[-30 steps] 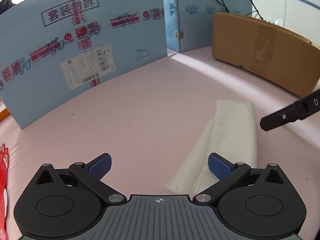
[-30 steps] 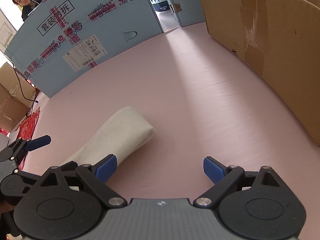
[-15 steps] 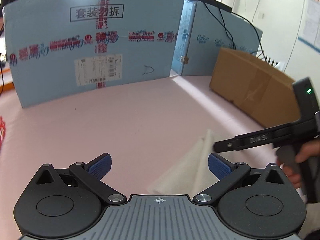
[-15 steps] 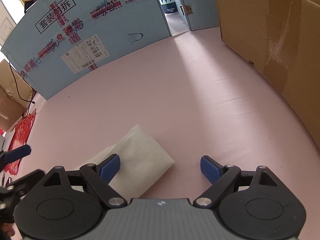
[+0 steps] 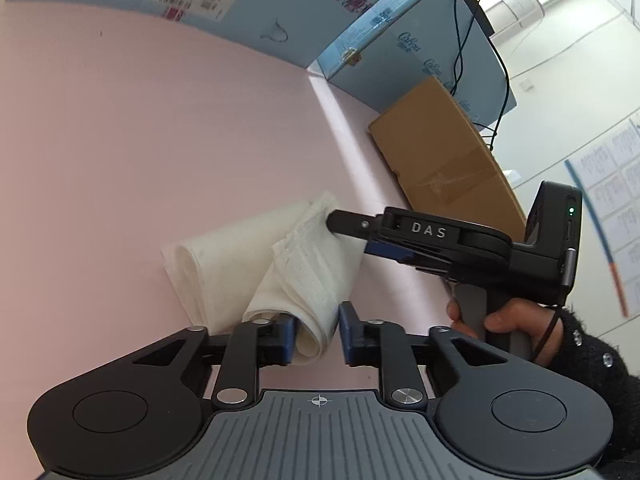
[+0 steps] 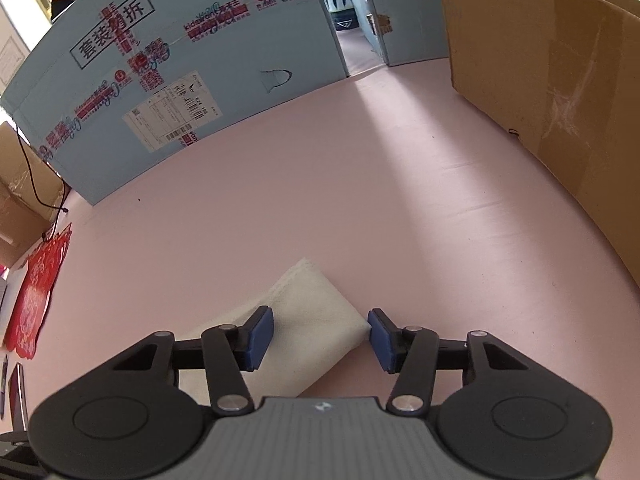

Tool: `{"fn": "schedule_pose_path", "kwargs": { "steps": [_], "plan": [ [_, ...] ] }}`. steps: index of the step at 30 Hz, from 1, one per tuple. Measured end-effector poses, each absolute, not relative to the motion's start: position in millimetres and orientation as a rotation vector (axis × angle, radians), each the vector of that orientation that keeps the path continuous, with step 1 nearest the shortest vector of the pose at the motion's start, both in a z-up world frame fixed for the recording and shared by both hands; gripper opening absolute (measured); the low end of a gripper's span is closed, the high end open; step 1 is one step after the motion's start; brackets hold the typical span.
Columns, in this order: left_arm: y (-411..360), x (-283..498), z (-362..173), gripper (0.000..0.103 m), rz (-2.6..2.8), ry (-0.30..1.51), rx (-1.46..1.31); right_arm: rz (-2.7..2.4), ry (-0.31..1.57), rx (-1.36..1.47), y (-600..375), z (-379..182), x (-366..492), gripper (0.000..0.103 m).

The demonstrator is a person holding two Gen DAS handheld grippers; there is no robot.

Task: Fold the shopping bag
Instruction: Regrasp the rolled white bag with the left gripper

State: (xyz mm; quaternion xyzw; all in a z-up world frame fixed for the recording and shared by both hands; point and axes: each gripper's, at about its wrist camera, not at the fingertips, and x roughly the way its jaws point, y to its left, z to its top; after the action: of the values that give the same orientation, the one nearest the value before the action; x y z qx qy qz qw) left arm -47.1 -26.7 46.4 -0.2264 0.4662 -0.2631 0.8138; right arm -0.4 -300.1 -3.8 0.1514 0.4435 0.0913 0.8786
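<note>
1. At the far left, a tall pale-blue printed cardboard panel (image 6: 192,92) is standing along the far edge of the pink table surface (image 6: 360,200), walling in the work area.
2. The left gripper (image 5: 318,334) is angling down from the near side, and its jaws have just been closing on the near rolled end of the cream fabric shopping bag (image 5: 248,252). One blue pad is touching the cloth; the other is showing a thin gap, so the grip looks almost made, not firm.
3. The shopping bag is lying near the middle of the table, already folded into a narrow bundle, with its near end lifting into the left jaws, probably for one more fold.
4. The right gripper (image 6: 320,334) is straddling the bundle's other end. Its jaws have just been narrowing yet are standing apart, the cloth lying between them unpressed, likely to steady that end.
5. At the right, a brown cardboard sheet (image 6: 560,92) is standing as the side wall.
</note>
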Motion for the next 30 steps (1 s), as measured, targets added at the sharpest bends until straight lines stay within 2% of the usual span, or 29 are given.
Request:
{"fn": "schedule_pose_path", "kwargs": {
  "steps": [6,8,11,12,13,15,16,17,18,20,21,24,25,30],
  "plan": [
    [-22.5,-26.1,43.7,0.018,-0.469,0.996,-0.352,0.220,0.936,0.327,-298.8,-4.7,1.9,0.059],
    [-22.4,-27.5,39.6,0.021,-0.421,0.991,-0.304,0.214,0.938,0.324,-298.1,-5.2,2.8,0.067],
    [-14.9,-30.3,35.4,0.033,-0.365,0.980,-0.305,0.203,0.940,0.320,-297.4,-6.1,3.9,0.079],
    [-13.4,-29.9,34.6,0.046,-0.348,0.984,-0.306,0.198,0.944,0.323,-297.7,-7.3,4.7,0.080],
    [-12.2,-30.0,33.9,0.065,-0.318,0.994,-0.301,0.196,0.945,0.328,-297.8,-8.4,5.1,0.081],
    [-9.9,-30.9,32.8,0.067,-0.303,0.997,-0.315,0.206,0.939,0.345,-297.0,-10.0,4.8,0.078],
    [-8.4,-31.0,32.0,0.068,-0.309,0.997,-0.334,0.225,0.937,0.358,-295.4,-11.0,4.1,0.067],
    [-6.1,-30.4,30.7,0.068,-0.319,0.998,-0.364,0.247,0.938,0.370,-293.4,-12.2,3.6,0.054],
    [-3.8,-29.8,29.4,0.066,-0.329,1.000,-0.394,0.259,0.940,0.377,-291.2,-13.1,2.8,0.052],
    [-1.5,-27.8,27.3,0.066,-0.344,1.002,-0.442,0.258,0.936,0.379,-288.2,-12.9,0.8,0.039],
    [-0.9,-26.3,26.3,0.062,-0.349,1.004,-0.464,0.255,0.932,0.379,-287.2,-12.0,-1.2,0.038],
    [6.7,-21.2,21.1,0.035,-0.364,1.009,-0.564,0.220,0.907,0.369,-289.7,-4.4,-8.0,0.036],
    [9.0,-19.6,19.8,0.032,-0.372,1.010,-0.605,0.209,0.896,0.368,-292.3,-0.4,-10.6,0.035],
    [-5.6,-17.3,43.3,0.031,-0.442,0.914,-0.641,0.212,0.815,0.380,-313.5,33.0,-19.7,0.031]
  ]
}}
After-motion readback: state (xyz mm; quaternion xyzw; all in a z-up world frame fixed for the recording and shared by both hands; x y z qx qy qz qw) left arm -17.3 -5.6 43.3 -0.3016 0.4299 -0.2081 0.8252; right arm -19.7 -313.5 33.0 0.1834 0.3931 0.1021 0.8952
